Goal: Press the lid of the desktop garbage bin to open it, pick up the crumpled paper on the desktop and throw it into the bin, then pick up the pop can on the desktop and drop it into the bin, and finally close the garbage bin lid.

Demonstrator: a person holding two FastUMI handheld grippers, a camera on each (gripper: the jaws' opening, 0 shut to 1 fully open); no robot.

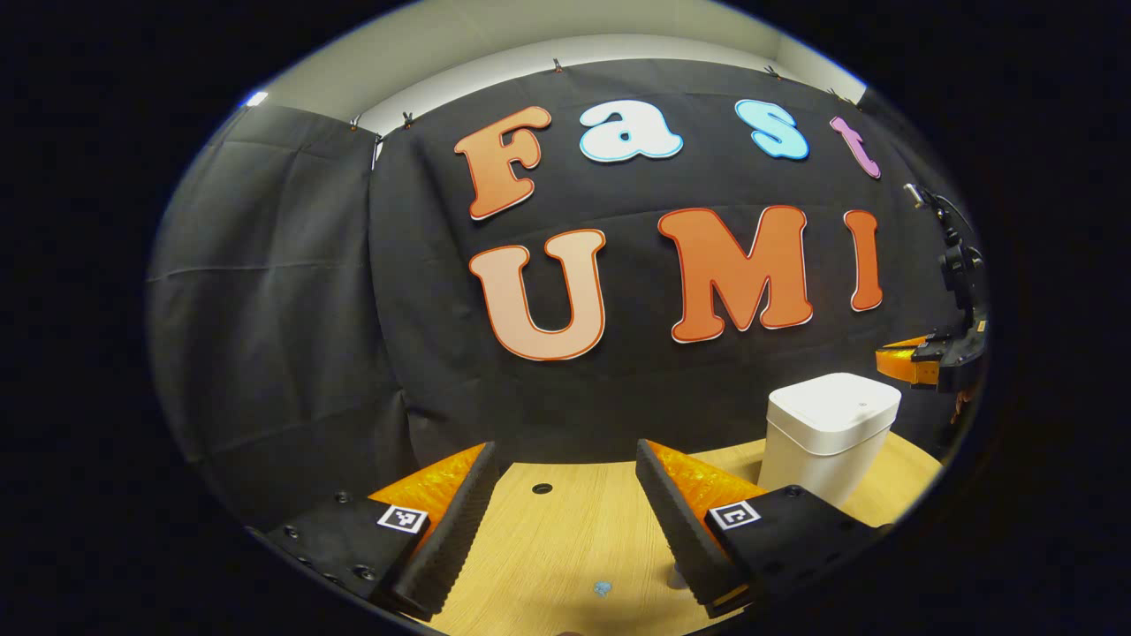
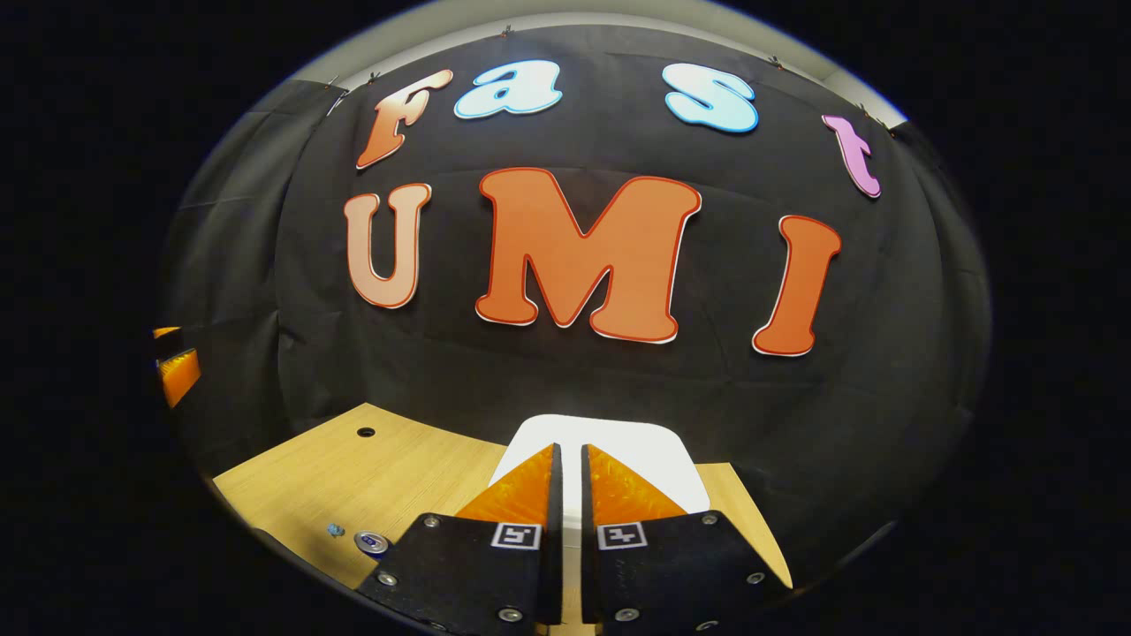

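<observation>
**A:** Left tongs (image 1: pixel 565 477) held low over the counter (image 1: pixel 565 539), the 2 fingers spread wide with bare wood between them, gripping nothing. A small round hole (image 1: pixel 542 488) in the counter sits just beyond the tips.

**B:** And the bin?

**A:** The white bin (image 1: pixel 829 433) stands on the counter, ahead and to the right of those tongs, lid (image 1: pixel 835 402) down. In the left gripper view, the other tongs hang at the far right edge, above and beside the bin, apart from it.

**B:** What of the right tongs?

**A:** Right tongs (image 2: pixel 570 464) are drawn almost together, only 1 thin slit between the fingers, nothing held. In the right gripper view their tips hover over the lid (image 2: pixel 618 442); whether they touch it, I cannot tell.

**B:** The can and the paper?

**A:** In the right gripper view, the can (image 2: pixel 371 541) lies at the counter's near edge, well to the left of the bin, its end facing the camera. A small bluish speck (image 2: pixel 334 530) lies just beside it. In the left gripper view, a similar bluish speck (image 1: pixel 603 587) lies on the wood between the left fingers. Too small to say whether either is the paper.
</observation>
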